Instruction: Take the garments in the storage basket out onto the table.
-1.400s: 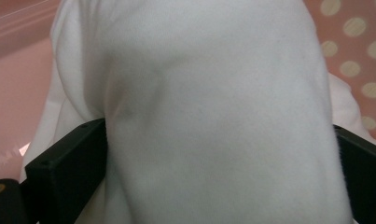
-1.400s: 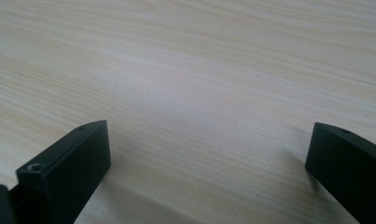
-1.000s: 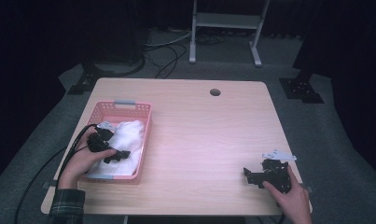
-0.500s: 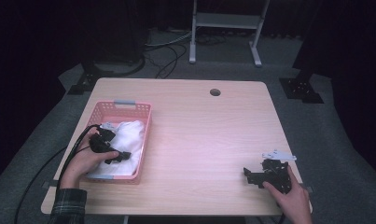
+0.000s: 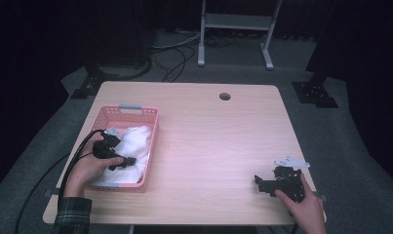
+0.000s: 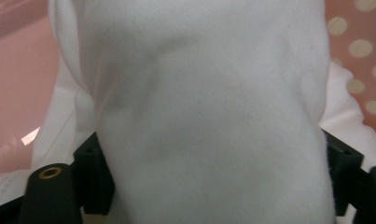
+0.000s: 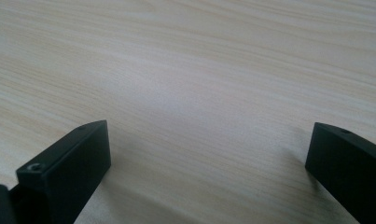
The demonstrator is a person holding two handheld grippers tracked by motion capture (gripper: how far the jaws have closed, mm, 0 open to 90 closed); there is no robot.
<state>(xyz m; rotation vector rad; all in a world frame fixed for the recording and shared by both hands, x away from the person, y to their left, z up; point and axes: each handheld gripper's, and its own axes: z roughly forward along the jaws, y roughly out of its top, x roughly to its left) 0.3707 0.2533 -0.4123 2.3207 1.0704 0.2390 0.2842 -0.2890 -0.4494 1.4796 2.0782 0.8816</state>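
So the left gripper (image 5: 128,161) is down inside the pink basket (image 5: 130,111), sitting on top of the white cloth (image 5: 135,141) that's bunched up in there. Its jaws have just been closing, and in the left gripper view a thick fold of that white cloth (image 6: 209,116) fills the whole gap between them, with the black pads (image 6: 94,179) snug against the fabric on both sides. I'd call that clenched on the cloth, not just hovering around it. Past the fold, further out from the jaws, you can see the basket's pink wall with its round holes off to the upper right and a smoother pink bit on the left.

From the high view the cloth is a crumpled heap taking up most of the basket, spreading out ahead of the left gripper's tips and under them. The person's left hand (image 5: 89,168) is wrapped around the gripper body, with the cable looping back off the table edge.

The right gripper (image 5: 262,183) is well apart from all this, over at the other side of the wooden table (image 5: 218,141), near the front edge, held in the right hand (image 5: 306,207). Its jaws are spread wide with nothing between them, only bare wood grain (image 7: 209,93) in the right gripper view. Released, basically, and parked low over the tabletop with its jaws pointing back toward the basket side
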